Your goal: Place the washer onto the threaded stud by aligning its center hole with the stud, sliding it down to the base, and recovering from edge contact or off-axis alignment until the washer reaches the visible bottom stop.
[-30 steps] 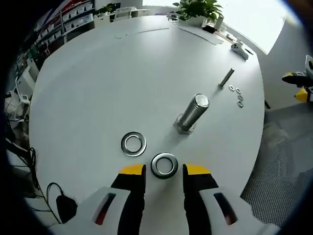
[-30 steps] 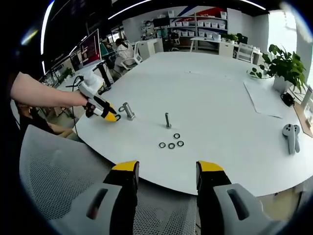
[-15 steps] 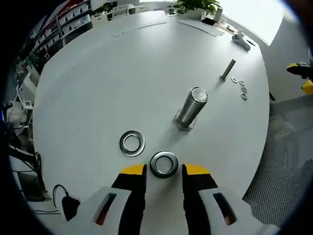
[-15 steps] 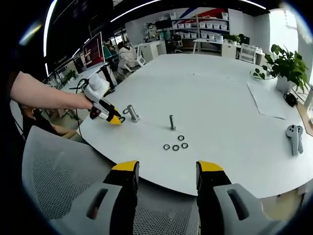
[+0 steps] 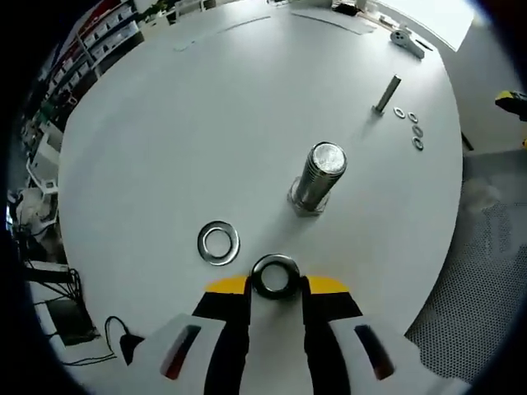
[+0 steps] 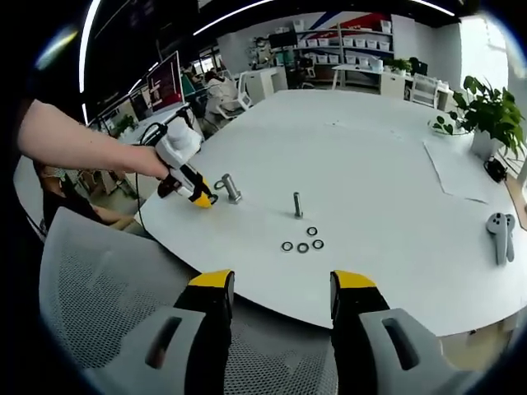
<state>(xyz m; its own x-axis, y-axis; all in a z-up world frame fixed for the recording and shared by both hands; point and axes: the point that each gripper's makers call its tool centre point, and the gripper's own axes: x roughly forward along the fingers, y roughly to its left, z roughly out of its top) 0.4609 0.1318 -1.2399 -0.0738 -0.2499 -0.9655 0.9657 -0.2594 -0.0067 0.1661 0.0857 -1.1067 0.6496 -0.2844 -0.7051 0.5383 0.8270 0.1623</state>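
Note:
A steel washer (image 5: pixel 276 276) sits between the yellow tips of my left gripper (image 5: pixel 276 284), whose jaws have closed in against its rim. The large threaded stud (image 5: pixel 317 177) stands upright on its hex base on the white round table (image 5: pixel 206 123), a short way ahead and right of the washer. A second washer (image 5: pixel 218 243) lies flat to the left. In the right gripper view, the left gripper (image 6: pixel 198 197) is held by a hand next to the large stud (image 6: pixel 230 188). My right gripper (image 6: pixel 276 288) stands open over a mesh chair.
A thin small stud (image 5: pixel 385 93) stands further off with several small washers (image 5: pixel 409 130) beside it. A white controller (image 6: pixel 501 234) and a potted plant (image 6: pixel 492 115) are at the table's far side. The grey mesh chair (image 6: pixel 107 304) is below the right gripper.
The left gripper's jaws have narrowed onto the washer, and the view now looks down more steeply on the stud. The right gripper has stayed open and hardly moved.

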